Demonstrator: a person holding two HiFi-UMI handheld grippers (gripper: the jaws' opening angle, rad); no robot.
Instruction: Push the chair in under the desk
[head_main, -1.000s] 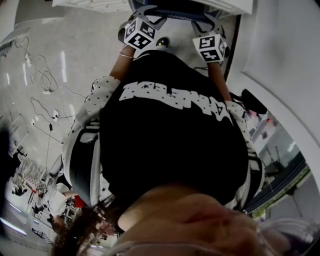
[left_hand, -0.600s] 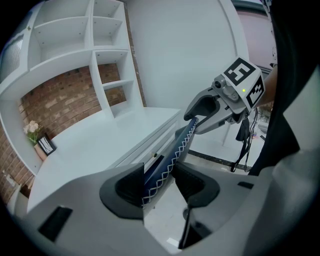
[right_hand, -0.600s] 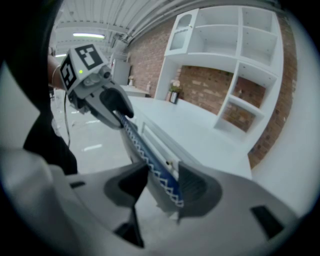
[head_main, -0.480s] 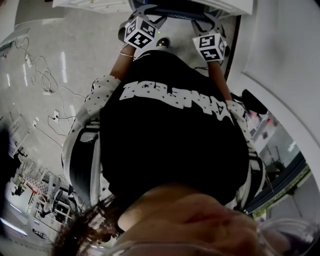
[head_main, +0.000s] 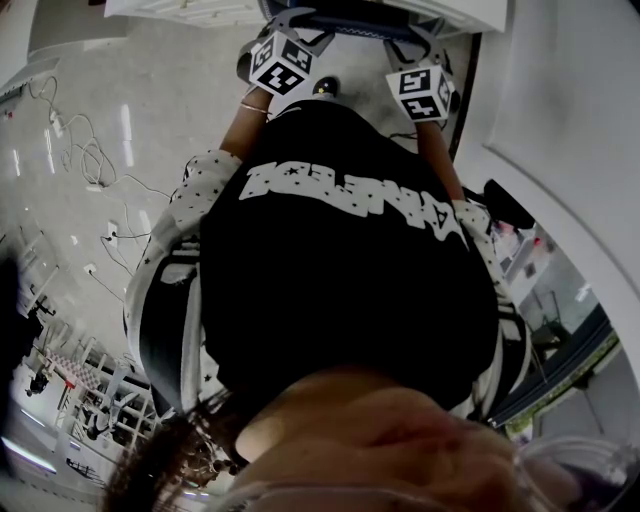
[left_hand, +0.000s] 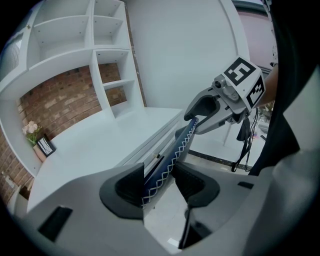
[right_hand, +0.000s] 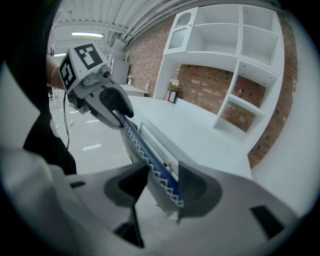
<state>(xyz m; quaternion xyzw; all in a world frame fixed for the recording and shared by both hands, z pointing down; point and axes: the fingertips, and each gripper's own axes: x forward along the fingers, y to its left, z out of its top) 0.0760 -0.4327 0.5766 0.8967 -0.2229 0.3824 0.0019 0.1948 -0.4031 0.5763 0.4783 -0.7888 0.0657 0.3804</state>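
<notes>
Head view: person's black-shirted torso fills the frame. At the far top, left hand-held gripper and right hand-held gripper sit on the top edge of the chair, right at the white desk. Left gripper view: jaws clamped on the chair back, a dark blue padded edge with white zigzag stitching that runs along the desk's near edge. Smooth matte white desktop, white cubby shelves, rough red brick wall. Right gripper view: jaws clamped on the same stitched edge, pale shell below it. Progress: chair looks nearly home, seat likely under already. Left to do: the last nudge, then let go. Can't tell if the chair touches the desk.
</notes>
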